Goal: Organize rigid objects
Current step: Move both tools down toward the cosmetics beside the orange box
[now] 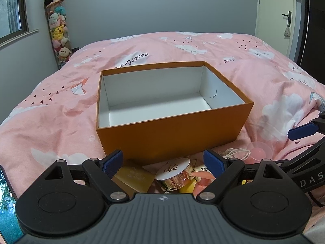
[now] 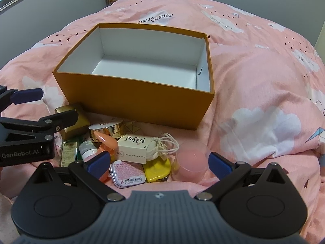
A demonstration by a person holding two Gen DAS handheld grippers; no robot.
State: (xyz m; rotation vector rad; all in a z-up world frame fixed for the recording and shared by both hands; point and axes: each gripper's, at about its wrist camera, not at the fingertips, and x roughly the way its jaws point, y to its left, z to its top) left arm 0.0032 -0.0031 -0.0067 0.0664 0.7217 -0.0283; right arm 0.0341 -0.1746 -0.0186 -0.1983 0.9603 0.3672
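My left tongs (image 1: 163,162) and right tongs (image 2: 159,161) hover spread wide, holding nothing, over small things heaped on the pink bed (image 2: 254,85) — a gold jar (image 2: 107,131), a white carton (image 2: 133,147), a pink tin (image 2: 128,171), a pink cup (image 2: 190,164) — just beside the empty orange box (image 2: 130,99)

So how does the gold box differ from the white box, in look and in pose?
The gold box is plain shiny gold, while the white box is matte white with black characters on top. The gold box lies at the left of the pile, partly behind the left gripper; the white box lies in the middle, resting on other items. Both are small rigid cartons, still outside the orange box.
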